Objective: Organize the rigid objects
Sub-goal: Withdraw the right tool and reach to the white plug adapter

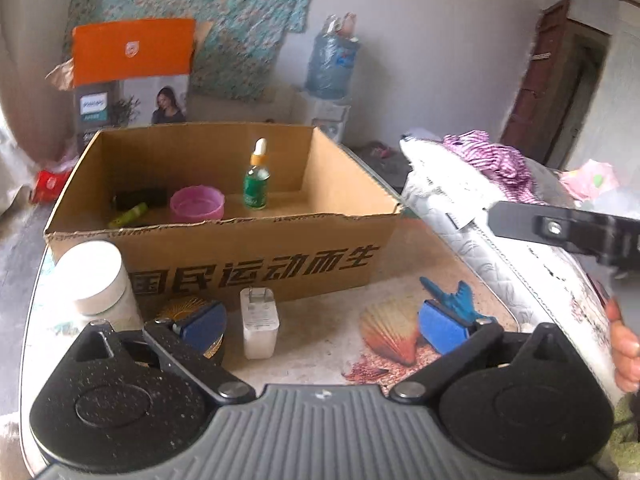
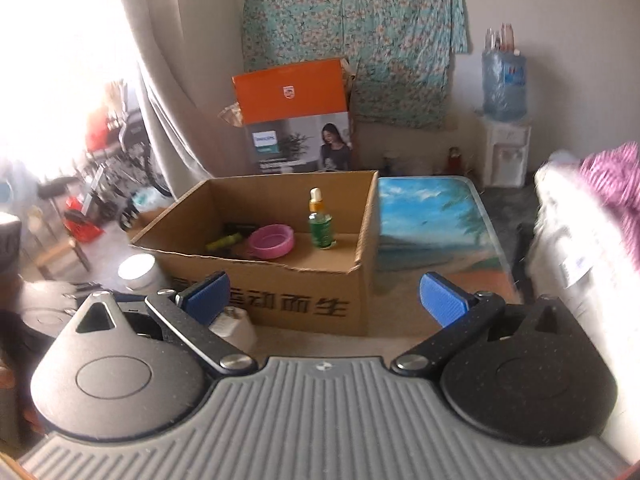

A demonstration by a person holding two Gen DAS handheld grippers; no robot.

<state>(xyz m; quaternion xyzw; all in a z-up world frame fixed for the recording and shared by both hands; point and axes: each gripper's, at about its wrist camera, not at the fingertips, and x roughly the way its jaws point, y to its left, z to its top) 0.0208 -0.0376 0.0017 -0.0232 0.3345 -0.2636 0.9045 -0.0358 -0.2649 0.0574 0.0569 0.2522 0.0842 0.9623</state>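
An open cardboard box stands on the table. It holds a green dropper bottle standing upright, a pink bowl, a yellow-green tube and a black item. In front of the box are a white charger plug, a white jar and a gold round tin. My left gripper is open low over the table, with the plug between its fingers but untouched. My right gripper is open and empty before the box front.
The table top carries a beach and shell print. White bedding with a striped cloth lies at the right. A black gripper bar and a person's hand show there. An orange carton and a water dispenser stand behind.
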